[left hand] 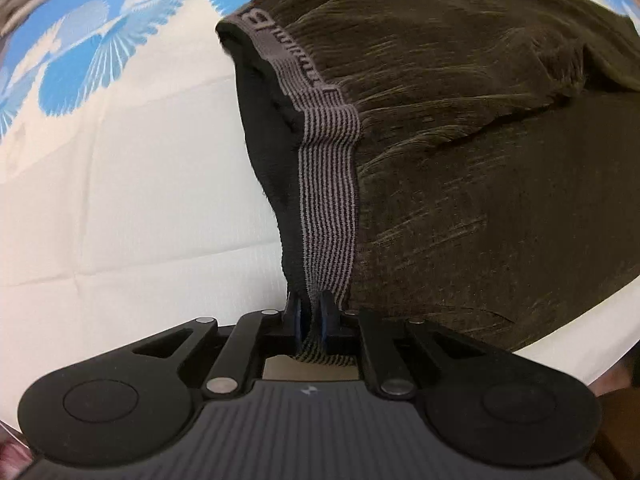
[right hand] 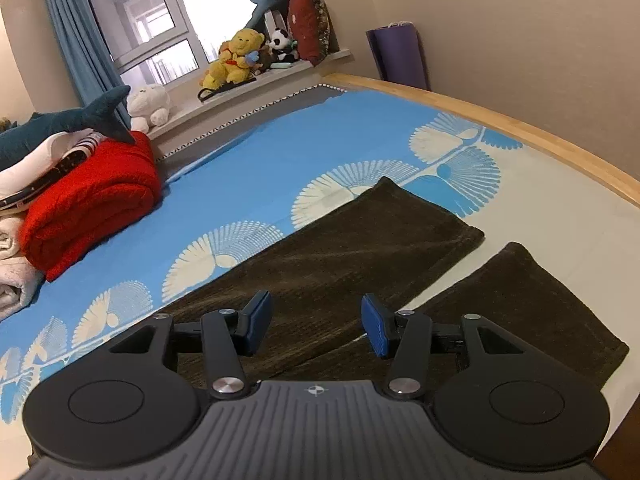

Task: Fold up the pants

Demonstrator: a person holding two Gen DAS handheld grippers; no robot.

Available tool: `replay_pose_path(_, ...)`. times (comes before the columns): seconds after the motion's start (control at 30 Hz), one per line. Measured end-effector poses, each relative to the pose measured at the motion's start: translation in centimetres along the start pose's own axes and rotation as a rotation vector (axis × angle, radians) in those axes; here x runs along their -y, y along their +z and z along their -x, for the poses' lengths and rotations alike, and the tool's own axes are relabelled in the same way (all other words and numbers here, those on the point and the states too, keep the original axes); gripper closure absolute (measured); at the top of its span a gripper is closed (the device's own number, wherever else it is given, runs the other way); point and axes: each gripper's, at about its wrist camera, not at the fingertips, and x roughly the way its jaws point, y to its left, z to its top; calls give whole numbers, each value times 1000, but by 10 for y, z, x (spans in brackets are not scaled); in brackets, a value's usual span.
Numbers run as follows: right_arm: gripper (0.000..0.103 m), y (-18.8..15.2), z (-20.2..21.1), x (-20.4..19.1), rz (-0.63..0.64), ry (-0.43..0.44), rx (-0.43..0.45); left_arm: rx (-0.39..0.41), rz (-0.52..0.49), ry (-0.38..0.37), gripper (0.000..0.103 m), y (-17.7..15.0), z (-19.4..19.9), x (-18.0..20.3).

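One pair of dark brown corduroy pants (right hand: 360, 248) lies flat on the bed sheet (right hand: 280, 152), which is blue with white fan shapes and plain white nearer me. Its two legs stretch away side by side with a strip of sheet between the cuffs. There are two grippers. The left gripper (left hand: 310, 316) is clamped on the grey striped waistband (left hand: 328, 184), the elastic pinched up between its blue pads. The right gripper (right hand: 316, 322) hovers above the legs with its jaws apart and nothing between them.

On the window sill I count one yellow teddy bear (right hand: 234, 58), one panda (right hand: 282, 44) and one white plush (right hand: 150, 104). One shark plush (right hand: 68, 120) rests on one rolled red blanket (right hand: 92, 200).

The lettering on the waistband is too warped to read. The shark's front end is cut off at the frame edge.
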Motion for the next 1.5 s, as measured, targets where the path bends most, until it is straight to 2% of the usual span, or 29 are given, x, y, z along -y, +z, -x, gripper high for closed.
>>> replay_pose_path(0.03,51,0,-1,1,-6,-3,-6,16,15,30,87,2,4,-1)
replay_pose_path(0.1,51,0,-2,3,-17,-3,-12,120,33,64,87,3,21,-3)
replay_pose_path(0.13,51,-1,-2,3,-16,-1,-14,159,43,34,87,2,27,-3)
replay_pose_path(0.2,51,-1,-1,1,-2,3,-16,182,38,-50,87,2,31,4)
replay_pose_path(0.23,51,-2,-1,-1,9,7,-16,175,8,-74,87,2,29,11)
replay_pose_path(0.3,51,-2,-1,-4,28,11,-14,132,-91,-74,84,-3,18,29)
replay_pose_path(0.37,51,-2,-1,-7,35,13,-15,19,-196,-6,82,-9,-6,46)
replay_pose_path(0.43,51,-2,-1,-7,29,16,-18,13,-251,19,82,-10,-8,54)
replay_pose_path(0.5,51,-2,0,-8,26,17,-15,35,-154,-15,81,-4,1,45)
replay_pose_path(0.63,51,-1,-2,-12,41,25,-15,159,-21,-82,73,5,28,31)
replay_pose_path(0.8,51,-1,-6,-21,85,26,-9,240,42,-68,73,25,36,24)
replay_pose_path(0.87,51,0,-7,-24,96,34,-3,279,84,-83,73,32,43,21)
replay_pose_path(0.9,51,1,-8,-25,100,41,-1,297,108,-95,74,38,44,18)
replay_pose_path(0.93,52,1,-9,-28,106,50,4,315,130,-110,84,45,46,17)
replay_pose_path(0.97,58,2,-9,-30,114,59,12,332,147,-127,100,50,49,17)
replay_pose_path(1.0,64,3,-8,-33,121,68,22,348,160,-140,103,54,53,17)
replay_pose_path(1.03,82,5,-8,-36,132,79,31,364,170,-142,103,57,57,17)
replay_pose_path(1.07,95,6,-8,-40,147,84,48,382,179,-136,103,61,59,19)
replay_pose_path(1.1,96,7,-6,-43,163,80,72,396,195,-130,103,65,62,20)
replay_pose_path(1.2,96,9,-5,-53,215,82,118,422,200,-115,103,83,69,26)
replay_pose_path(1.37,96,12,-15,-63,267,133,97,496,236,-104,102,144,77,20)
replay_pose_path(1.43,95,13,-20,-68,292,129,92,565,205,-43,102,163,70,22)
replay_pose_path(1.5,92,12,-21,-71,327,126,102,591,190,-4,100,174,49,21)
